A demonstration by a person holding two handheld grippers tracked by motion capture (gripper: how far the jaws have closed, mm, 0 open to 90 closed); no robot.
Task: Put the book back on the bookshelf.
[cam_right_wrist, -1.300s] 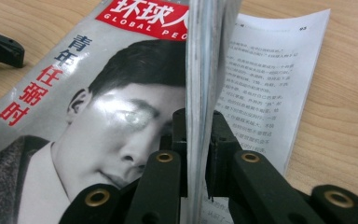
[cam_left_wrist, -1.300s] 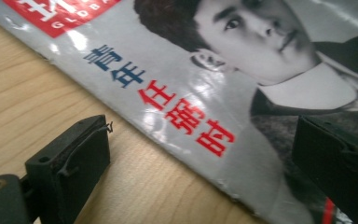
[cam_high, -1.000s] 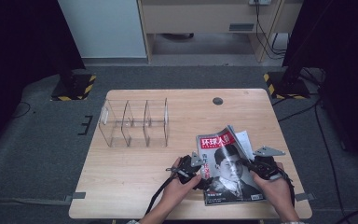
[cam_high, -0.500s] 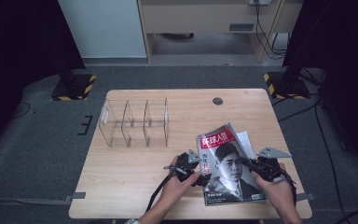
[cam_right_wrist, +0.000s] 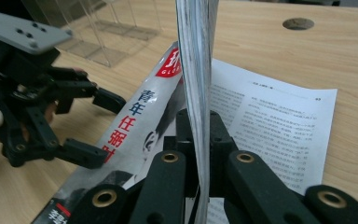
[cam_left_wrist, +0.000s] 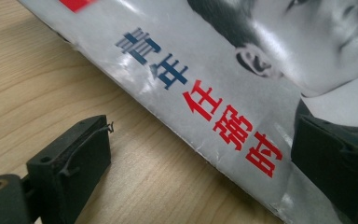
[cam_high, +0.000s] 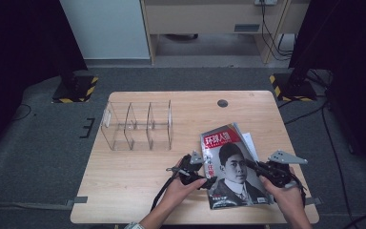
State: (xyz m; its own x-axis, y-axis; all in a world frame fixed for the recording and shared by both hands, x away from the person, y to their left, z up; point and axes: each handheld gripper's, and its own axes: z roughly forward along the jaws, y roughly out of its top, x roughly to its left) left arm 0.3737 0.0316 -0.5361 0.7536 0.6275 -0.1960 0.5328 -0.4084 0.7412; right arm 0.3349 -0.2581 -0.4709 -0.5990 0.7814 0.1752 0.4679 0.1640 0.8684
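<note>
A magazine (cam_high: 231,167) with a portrait cover and red title band lies tilted at the table's front right. My right gripper (cam_high: 251,165) is shut on its right edge; in the right gripper view the pages (cam_right_wrist: 196,56) stand edge-on between my closed jaws (cam_right_wrist: 198,135). My left gripper (cam_high: 208,170) stands open at the magazine's left edge. In the left gripper view one jaw is over the bare wood and the other over the cover (cam_left_wrist: 223,93), neither pressing on it. The left gripper (cam_right_wrist: 98,126) can also be seen from the right gripper view.
A clear acrylic divider rack (cam_high: 138,125) stands on the left half of the wooden table (cam_high: 124,181). A white printed sheet (cam_right_wrist: 270,126) lies under the magazine. A round cable hole (cam_high: 222,103) is near the far edge.
My right gripper has risen slightly and lifted the magazine's right edge with it. The left gripper has stayed at the left edge.
</note>
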